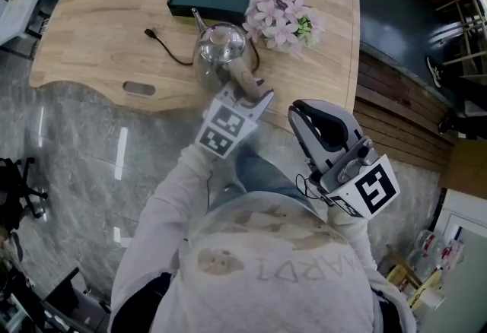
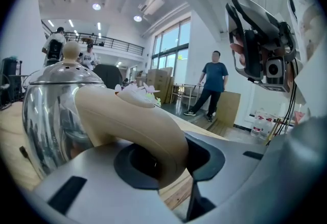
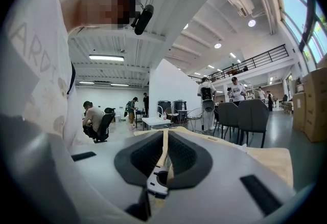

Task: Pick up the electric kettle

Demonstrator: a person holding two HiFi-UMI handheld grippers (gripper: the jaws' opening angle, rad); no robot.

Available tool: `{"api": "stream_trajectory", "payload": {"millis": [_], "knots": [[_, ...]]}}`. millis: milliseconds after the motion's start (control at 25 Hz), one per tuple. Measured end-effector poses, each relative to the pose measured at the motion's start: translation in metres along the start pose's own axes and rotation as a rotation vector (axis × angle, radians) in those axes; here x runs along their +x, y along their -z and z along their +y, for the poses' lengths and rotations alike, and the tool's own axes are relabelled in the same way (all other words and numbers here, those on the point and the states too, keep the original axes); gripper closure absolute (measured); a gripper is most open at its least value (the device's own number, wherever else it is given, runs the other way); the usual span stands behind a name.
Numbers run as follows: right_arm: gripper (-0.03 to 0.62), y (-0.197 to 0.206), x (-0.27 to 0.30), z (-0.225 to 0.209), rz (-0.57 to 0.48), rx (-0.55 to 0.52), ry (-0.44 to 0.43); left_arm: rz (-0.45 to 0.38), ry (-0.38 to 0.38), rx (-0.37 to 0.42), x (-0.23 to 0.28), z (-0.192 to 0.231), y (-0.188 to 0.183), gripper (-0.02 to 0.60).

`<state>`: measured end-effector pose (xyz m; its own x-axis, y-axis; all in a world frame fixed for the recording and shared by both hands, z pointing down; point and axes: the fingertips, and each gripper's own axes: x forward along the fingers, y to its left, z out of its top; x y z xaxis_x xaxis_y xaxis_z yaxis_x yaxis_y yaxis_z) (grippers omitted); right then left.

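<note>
Head view: my left gripper (image 1: 255, 96) grips the beige handle (image 1: 245, 80) of the electric kettle (image 1: 219, 50), which stands on the table (image 1: 99, 20) at eleven o'clock from it. Left gripper view: the jaws squeeze this stiff handle. The shiny kettle is heavy and slippery, I think. Right gripper view: my right gripper (image 3: 163, 138) is closed and empty.

The person's pale shirt (image 3: 31, 59) is carrying large, faint printed letters. In the right gripper view they are reading "ARDI", running upward along the fabric. In the head view the same print is showing upside down across the chest, with one further letter staying unclear.
</note>
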<state>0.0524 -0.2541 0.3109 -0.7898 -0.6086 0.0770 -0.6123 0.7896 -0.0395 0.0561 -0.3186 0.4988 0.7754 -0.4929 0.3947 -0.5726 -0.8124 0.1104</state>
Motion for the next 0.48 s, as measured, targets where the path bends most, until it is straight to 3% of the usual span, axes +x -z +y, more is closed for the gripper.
{"api": "stream_trajectory", "payload": {"millis": [480], "knots": [[0.560, -0.012, -0.010, 0.026, -0.039, -0.028, -0.025, -0.041, 0.013, 0.101, -0.040, -0.027, -0.040, 0.460]]}}
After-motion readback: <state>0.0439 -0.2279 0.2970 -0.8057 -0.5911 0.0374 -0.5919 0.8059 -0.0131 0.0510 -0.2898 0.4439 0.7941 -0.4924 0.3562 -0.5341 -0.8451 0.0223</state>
